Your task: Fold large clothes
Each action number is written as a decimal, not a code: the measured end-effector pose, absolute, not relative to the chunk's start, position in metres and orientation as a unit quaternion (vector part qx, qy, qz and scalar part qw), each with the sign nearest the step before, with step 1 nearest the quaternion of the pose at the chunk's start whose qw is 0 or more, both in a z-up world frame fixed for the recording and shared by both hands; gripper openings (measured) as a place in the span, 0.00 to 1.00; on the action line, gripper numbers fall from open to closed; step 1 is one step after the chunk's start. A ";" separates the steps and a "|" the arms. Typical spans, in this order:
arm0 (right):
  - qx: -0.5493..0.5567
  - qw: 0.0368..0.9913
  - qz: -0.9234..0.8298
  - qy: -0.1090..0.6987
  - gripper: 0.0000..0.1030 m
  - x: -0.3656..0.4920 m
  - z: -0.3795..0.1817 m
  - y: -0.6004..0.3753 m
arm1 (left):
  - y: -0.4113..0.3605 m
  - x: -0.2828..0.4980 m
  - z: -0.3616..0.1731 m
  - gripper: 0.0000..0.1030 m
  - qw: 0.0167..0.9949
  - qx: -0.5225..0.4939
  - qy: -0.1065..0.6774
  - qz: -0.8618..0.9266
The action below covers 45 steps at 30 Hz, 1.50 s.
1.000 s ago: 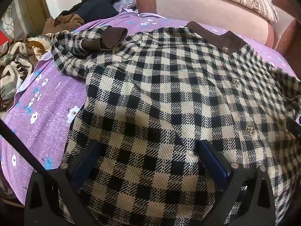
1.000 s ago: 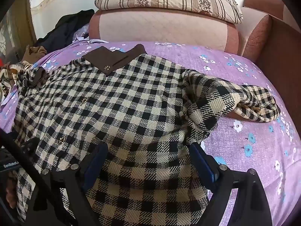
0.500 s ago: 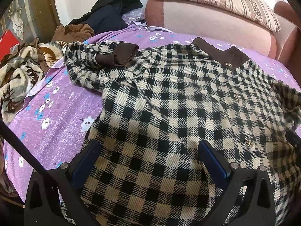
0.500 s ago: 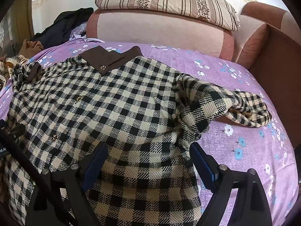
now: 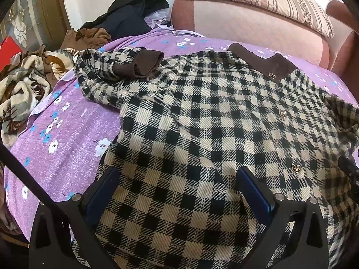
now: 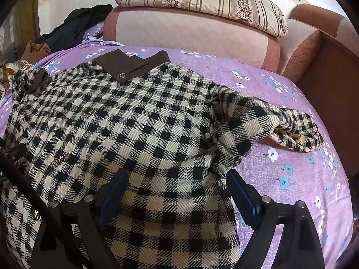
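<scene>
Grippers [image 5: 177,192] farther back over jacket [image 5: 213,123]

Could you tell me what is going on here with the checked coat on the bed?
A person holds a gripper in each hand over a checked coat spread button-side up on a purple flowered sheet. The left gripper and right gripper are both open above its lower part, gripping nothing. Both sleeves lie bunched near the shoulders, so no fold shows yet.

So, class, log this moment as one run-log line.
stage: pre-fold | coat: flat on bed, buttoned | left gripper: open over hem | right gripper: open over hem | sleeves: bunched
</scene>
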State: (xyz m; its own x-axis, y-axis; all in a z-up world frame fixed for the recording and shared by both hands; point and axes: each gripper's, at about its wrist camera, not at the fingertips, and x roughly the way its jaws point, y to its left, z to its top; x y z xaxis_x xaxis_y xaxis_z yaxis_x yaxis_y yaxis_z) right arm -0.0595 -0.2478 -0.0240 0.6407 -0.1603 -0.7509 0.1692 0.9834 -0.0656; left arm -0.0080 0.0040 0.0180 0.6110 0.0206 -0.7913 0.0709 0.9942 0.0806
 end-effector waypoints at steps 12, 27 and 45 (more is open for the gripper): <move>0.005 0.906 -0.091 0.414 0.89 -0.059 -0.025 -0.247 | 0.004 -0.007 0.018 1.00 0.896 0.054 0.440 -0.016; 0.005 0.906 -0.091 0.414 0.89 -0.059 -0.026 -0.248 | 0.004 -0.008 0.020 1.00 0.896 0.058 0.440 -0.016; 0.010 0.908 -0.086 0.411 0.89 -0.062 -0.025 -0.249 | 0.054 0.022 0.101 0.99 0.936 0.070 0.346 0.002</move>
State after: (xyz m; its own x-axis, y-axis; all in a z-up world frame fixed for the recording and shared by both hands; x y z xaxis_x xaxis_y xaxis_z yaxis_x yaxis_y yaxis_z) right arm -0.0617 -0.2493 -0.0247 0.6478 -0.1485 -0.7472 0.1648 0.9849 -0.0528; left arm 0.0220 0.0536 0.1009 0.7611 0.0526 -0.6465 0.0441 0.9902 0.1325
